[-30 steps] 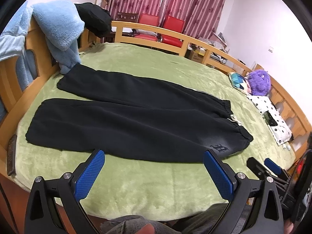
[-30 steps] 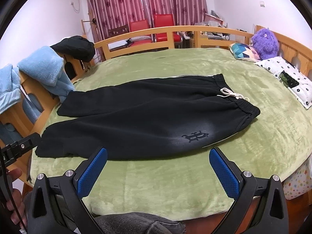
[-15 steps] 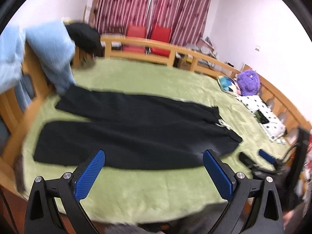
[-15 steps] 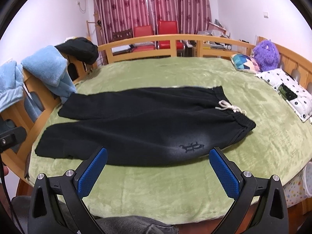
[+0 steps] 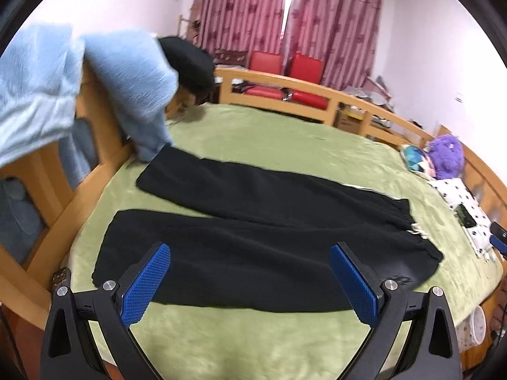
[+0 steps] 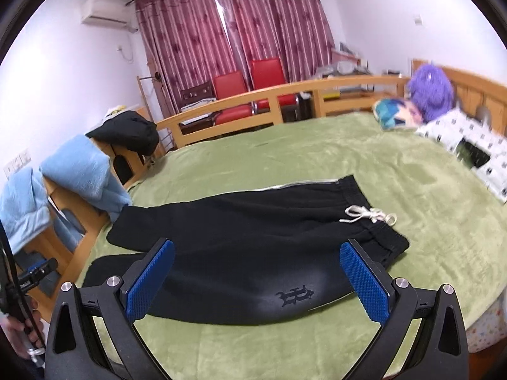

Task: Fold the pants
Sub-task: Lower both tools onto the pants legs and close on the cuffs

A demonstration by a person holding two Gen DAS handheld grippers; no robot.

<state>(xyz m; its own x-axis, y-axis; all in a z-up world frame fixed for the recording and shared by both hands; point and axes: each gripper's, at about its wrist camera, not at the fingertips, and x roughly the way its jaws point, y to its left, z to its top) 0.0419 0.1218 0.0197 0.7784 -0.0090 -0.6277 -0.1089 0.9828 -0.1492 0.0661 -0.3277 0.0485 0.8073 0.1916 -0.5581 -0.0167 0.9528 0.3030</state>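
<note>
A bedroom with dark red curtains [image 6: 234, 31] and two red chairs [image 6: 247, 88] behind a wooden bed rail [image 5: 317, 95] is shown, and most of both views is filled by a bed covered with a green blanket [image 5: 285, 139]. Black sweatpants [image 5: 259, 228] are laid flat on the blanket, unfolded, with the two legs spread slightly apart toward the footboard and the waistband toward the pillow end. A white drawstring [image 6: 369, 214] is seen at the waistband, and a dark emblem [image 6: 294, 295] is printed on the nearer leg close to the waist. Light blue fleece garments [image 5: 126, 76] and a black garment [image 5: 187, 60] are draped over the wooden footboard. A purple plush toy [image 6: 431, 90] and a white patterned pillow [image 6: 469, 139] are seen at the head of the bed. The left gripper [image 5: 250, 281] is held above the near edge of the bed with its blue-padded jaws spread wide and nothing between them. The right gripper [image 6: 258, 281] is likewise held wide apart and empty, over the waist end of the sweatpants. No contact with the cloth is made by either tool.
</note>
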